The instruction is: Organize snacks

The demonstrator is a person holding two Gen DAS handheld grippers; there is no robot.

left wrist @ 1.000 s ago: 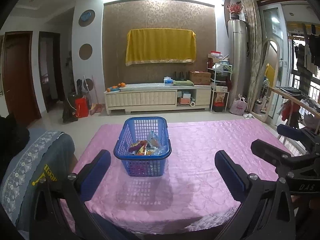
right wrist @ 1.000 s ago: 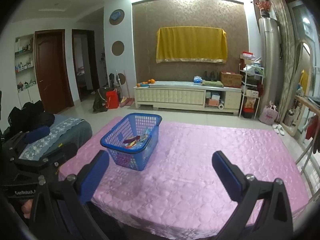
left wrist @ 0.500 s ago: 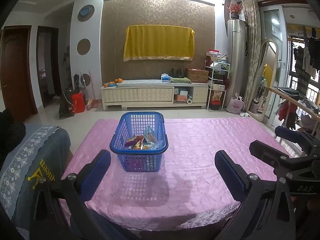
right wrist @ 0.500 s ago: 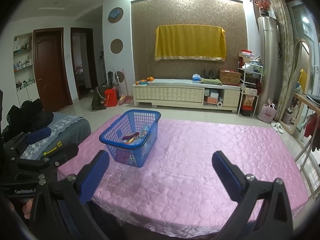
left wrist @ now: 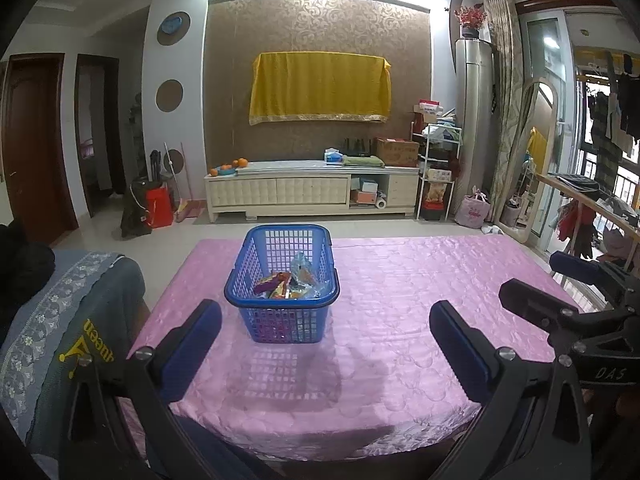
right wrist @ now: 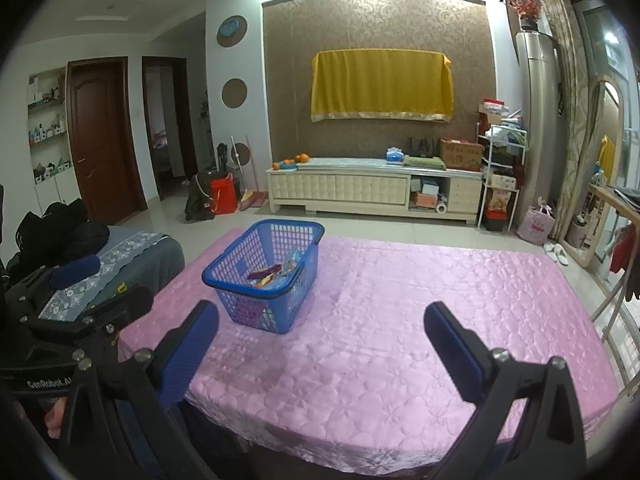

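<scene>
- Grippers first: the black left gripper with blue pads (left wrist: pixel 325 338) and its right gripper twin (right wrist: pixel 320 336) both gape wide, holding nothing, above the table's near edge.
- Pink quilted tablecloth (left wrist: pixel 400 320) lies beyond them.
- Blue plastic lattice basket (left wrist: pixel 282 282) stands left of centre, colourful snack packets (left wrist: pixel 290 282) inside.
- Cream TV cabinet (left wrist: pixel 312 194) lines the far wall.

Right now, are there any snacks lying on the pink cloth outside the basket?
No, the snacks all sit inside the blue basket, and the pink cloth around it shows none.
</scene>
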